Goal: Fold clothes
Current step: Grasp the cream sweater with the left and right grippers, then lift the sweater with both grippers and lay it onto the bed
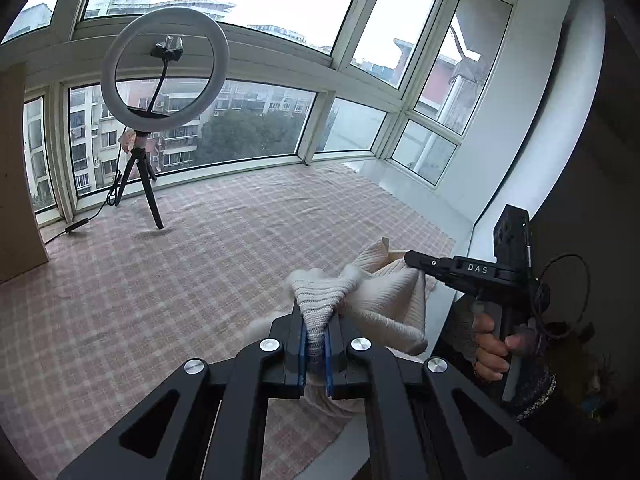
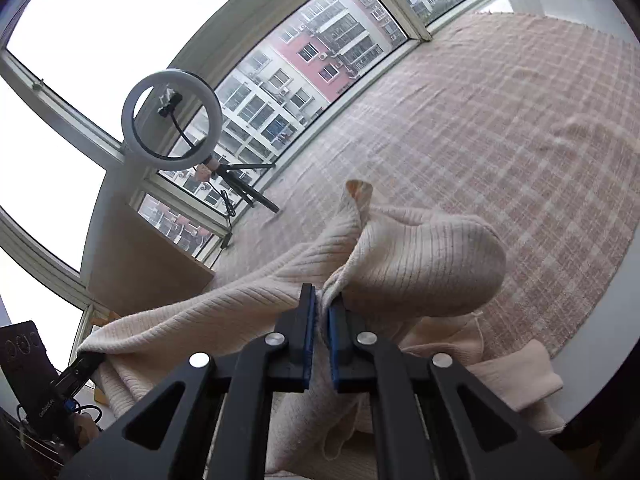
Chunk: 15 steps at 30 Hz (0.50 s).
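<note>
Pink-checked woven blanket (image 2: 500, 128) spread wide; cream ribbed knit sweater (image 2: 420, 256) lifted above its near edge, soft, floppy, probably stretchy, best pinched at hems; left gripper (image 1: 316, 340), right gripper (image 2: 322, 328) both clamp knit

We see a cream ribbed-knit sweater (image 2: 420, 256), soft and matt, over a woven pink checked cloth (image 1: 180, 280), with matt black plastic grippers bearing blue pads (image 2: 310, 340).
</note>
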Each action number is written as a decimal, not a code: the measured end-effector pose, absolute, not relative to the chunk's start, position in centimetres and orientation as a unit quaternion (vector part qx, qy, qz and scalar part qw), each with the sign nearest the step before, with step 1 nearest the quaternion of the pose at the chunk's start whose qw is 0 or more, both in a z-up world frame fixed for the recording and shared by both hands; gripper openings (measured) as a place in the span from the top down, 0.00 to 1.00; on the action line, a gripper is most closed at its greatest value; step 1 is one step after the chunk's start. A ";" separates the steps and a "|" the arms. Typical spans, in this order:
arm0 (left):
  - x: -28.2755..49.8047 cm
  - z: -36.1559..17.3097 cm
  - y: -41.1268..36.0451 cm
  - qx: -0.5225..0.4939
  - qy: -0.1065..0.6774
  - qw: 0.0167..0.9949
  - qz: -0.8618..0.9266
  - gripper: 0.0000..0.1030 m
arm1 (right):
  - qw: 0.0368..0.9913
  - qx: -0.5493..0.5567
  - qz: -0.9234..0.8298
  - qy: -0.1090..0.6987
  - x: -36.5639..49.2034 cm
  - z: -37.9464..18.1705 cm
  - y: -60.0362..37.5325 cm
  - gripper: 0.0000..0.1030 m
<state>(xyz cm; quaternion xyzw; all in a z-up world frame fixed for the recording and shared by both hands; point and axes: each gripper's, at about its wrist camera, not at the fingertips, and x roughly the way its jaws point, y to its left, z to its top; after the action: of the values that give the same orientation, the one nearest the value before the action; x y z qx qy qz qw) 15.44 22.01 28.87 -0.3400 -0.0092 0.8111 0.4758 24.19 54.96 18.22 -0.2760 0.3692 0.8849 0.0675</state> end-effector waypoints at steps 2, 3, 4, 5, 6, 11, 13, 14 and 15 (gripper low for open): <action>15.2 31.0 19.6 -0.313 -0.026 0.476 0.821 0.95 | 0.056 -0.245 0.915 0.316 23.7 24.1 52.1 0.95; 14.9 32.1 18.1 -0.298 -0.039 0.474 0.828 0.95 | 0.050 -0.229 0.928 0.288 23.4 27.1 50.7 0.95; 14.6 33.3 16.6 -0.283 -0.053 0.471 0.834 0.95 | 0.042 -0.220 0.937 0.269 22.6 29.7 49.3 0.95; 14.1 34.6 14.8 -0.273 -0.072 0.467 0.838 0.95 | 0.034 -0.214 0.942 0.255 21.5 32.0 48.0 0.95; 13.6 36.1 12.9 -0.262 -0.088 0.463 0.842 0.95 | 0.025 -0.211 0.947 0.241 20.2 34.1 46.5 0.96; 14.2 43.2 2.0 -0.174 -0.117 0.400 0.892 0.95 | -0.033 -0.185 0.964 0.186 12.8 43.5 37.7 0.96; 15.4 45.2 -1.4 -0.142 -0.100 0.372 0.912 0.95 | -0.067 -0.176 0.967 0.169 10.1 46.7 33.4 0.96; 16.0 45.9 -2.9 -0.128 -0.089 0.355 0.922 0.95 | -0.081 -0.170 0.969 0.158 9.0 48.1 31.1 0.96; 16.6 46.2 -4.1 -0.122 -0.076 0.339 0.930 0.95 | -0.099 -0.165 0.970 0.148 8.0 49.3 28.9 0.96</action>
<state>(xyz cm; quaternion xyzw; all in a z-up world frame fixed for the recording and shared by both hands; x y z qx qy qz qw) 16.61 -4.12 46.22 -0.1218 -0.0763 0.9297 0.3392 8.03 28.87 49.30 -0.1646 0.1478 0.9702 -0.0992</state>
